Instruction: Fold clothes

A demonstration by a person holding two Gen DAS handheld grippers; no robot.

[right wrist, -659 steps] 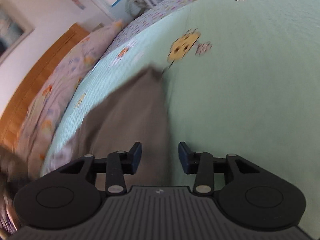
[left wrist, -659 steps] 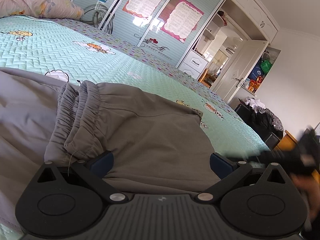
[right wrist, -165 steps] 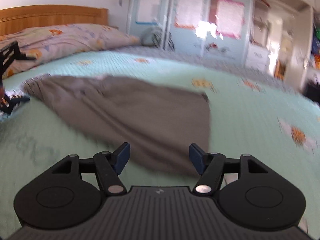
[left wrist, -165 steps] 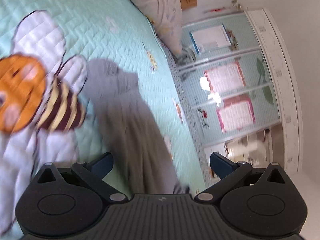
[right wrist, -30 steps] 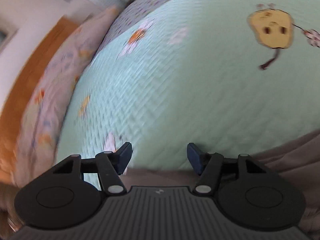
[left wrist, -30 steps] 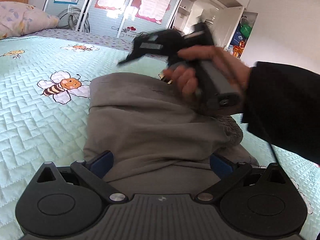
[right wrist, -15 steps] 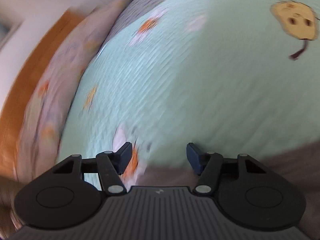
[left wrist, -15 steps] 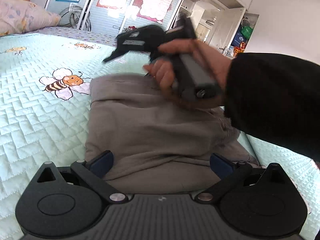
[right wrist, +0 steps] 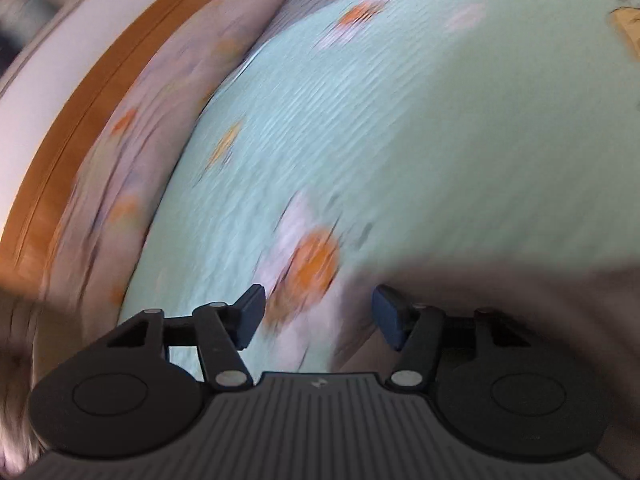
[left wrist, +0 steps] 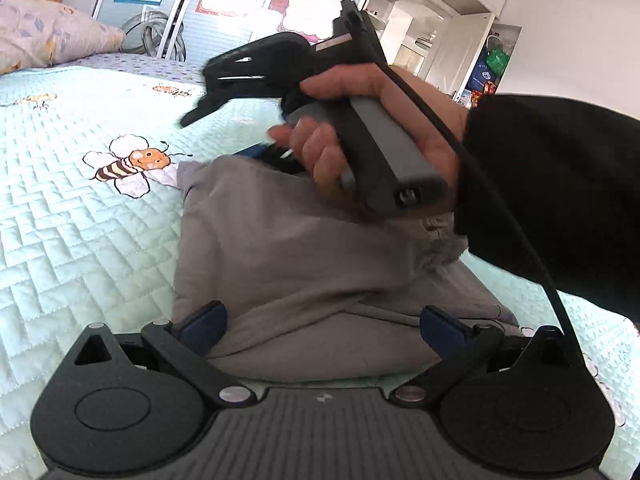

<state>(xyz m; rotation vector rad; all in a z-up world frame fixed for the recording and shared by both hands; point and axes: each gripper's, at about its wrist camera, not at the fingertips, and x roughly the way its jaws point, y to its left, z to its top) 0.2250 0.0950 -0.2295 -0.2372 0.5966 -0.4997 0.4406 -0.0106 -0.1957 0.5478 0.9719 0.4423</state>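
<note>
Grey trousers lie folded in a thick stack on the mint quilted bedspread. My left gripper stands wide open at the near end of the stack, one fingertip at each side of the front fold, pads not pressing. A hand in a black sleeve holds my right gripper over the far end of the trousers. In the blurred right wrist view the right gripper is open above a bee print, its right fingertip over the edge of the grey trousers. Nothing is held.
A bee print lies left of the trousers. A flowered pillow and wooden headboard are at the bed's head. Sliding wardrobe doors and an open door stand behind. A black cable hangs from the right gripper.
The right gripper and its hand have moved left and closer over the far end of the trousers. The bee print has slid in between its fingers. The left gripper has stayed put.
</note>
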